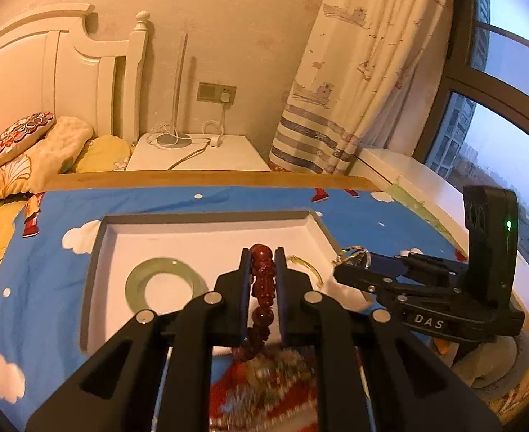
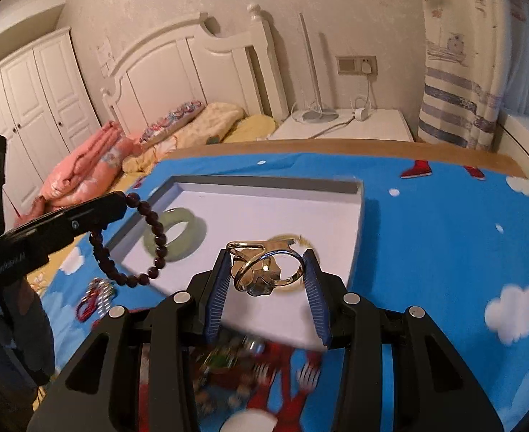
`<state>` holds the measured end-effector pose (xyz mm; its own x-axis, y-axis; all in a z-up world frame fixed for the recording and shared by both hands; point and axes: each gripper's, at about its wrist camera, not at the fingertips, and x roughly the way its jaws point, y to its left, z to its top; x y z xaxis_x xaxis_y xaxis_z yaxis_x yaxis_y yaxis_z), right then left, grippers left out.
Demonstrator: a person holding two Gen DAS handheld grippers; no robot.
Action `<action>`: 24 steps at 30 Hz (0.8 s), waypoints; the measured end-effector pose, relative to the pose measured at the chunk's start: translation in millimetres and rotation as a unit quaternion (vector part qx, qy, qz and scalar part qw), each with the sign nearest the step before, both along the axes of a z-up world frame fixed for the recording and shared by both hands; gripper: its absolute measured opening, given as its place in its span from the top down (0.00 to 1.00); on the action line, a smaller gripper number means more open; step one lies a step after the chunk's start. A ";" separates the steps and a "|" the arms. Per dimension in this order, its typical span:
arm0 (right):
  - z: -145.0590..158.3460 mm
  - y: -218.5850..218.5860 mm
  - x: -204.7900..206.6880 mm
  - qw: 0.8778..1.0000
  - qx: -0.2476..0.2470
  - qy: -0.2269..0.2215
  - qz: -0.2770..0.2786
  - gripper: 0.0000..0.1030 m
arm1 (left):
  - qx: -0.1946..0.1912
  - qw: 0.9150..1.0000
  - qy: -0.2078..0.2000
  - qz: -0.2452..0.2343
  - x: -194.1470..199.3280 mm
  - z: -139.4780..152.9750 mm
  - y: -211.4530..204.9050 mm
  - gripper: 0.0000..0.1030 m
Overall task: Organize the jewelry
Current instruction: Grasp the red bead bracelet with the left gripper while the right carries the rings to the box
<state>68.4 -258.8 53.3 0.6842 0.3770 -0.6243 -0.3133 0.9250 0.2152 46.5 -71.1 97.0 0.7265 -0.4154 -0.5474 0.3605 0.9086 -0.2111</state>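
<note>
My left gripper (image 1: 263, 252) is shut on a dark red bead bracelet (image 1: 262, 280), which hangs in a loop below its fingers (image 2: 134, 241). My right gripper (image 2: 266, 255) is shut on a gold ring piece with a flower shape (image 2: 264, 270). Both grippers hover over the near edge of a white tray with a grey rim (image 2: 264, 183). In the tray lies a pale green jade bangle (image 1: 167, 282) at the left. A thin gold bangle (image 1: 305, 264) lies at the right, partly hidden. In the left wrist view the right gripper (image 1: 350, 262) shows at the right. In the right wrist view the left gripper (image 2: 122, 201) shows at the left.
The tray sits on a blue cloth with clouds (image 2: 444, 237) over a table with a wooden far edge (image 1: 206, 176). A small red and silver piece of jewelry (image 2: 95, 297) lies on the cloth left of the tray. Behind are a bed (image 1: 30, 151), a white nightstand (image 1: 199, 154) and a curtain (image 1: 336, 108).
</note>
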 end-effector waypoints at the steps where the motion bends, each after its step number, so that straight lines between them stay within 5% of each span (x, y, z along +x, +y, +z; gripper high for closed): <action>1: -0.9 1.3 7.3 1.000 -0.003 0.005 0.001 0.60 | 0.001 1.000 -0.002 0.005 5.9 -1.3 -2.3 0.88; 8: -7.1 16.4 60.8 0.999 -0.021 0.041 0.000 0.60 | 0.045 0.998 -0.031 0.024 24.1 -6.4 -21.2 0.88; 19: -28.4 34.3 98.5 0.995 -0.025 0.092 -0.021 0.60 | 0.083 0.996 0.020 0.005 35.5 -51.7 -42.9 0.87; 20: -26.6 31.0 98.3 0.996 -0.016 0.089 -0.023 0.51 | 0.082 0.996 0.024 0.002 36.4 -53.1 -43.6 0.86; 21: -24.4 27.5 96.7 0.996 -0.005 0.086 -0.026 0.43 | 0.081 0.996 0.029 0.004 36.9 -53.7 -43.4 0.82; 22: -21.7 23.6 94.6 0.996 0.003 0.079 -0.031 0.30 | 0.079 0.996 0.031 0.011 36.5 -53.1 -41.9 0.64; 23: -17.8 18.3 91.4 0.997 0.009 0.069 -0.035 0.29 | 0.076 0.997 0.030 0.017 34.7 -51.6 -39.7 0.45; 24: -13.9 13.9 87.6 0.997 0.014 0.062 -0.037 0.29 | 0.071 0.997 0.022 0.028 30.7 -47.5 -34.9 0.39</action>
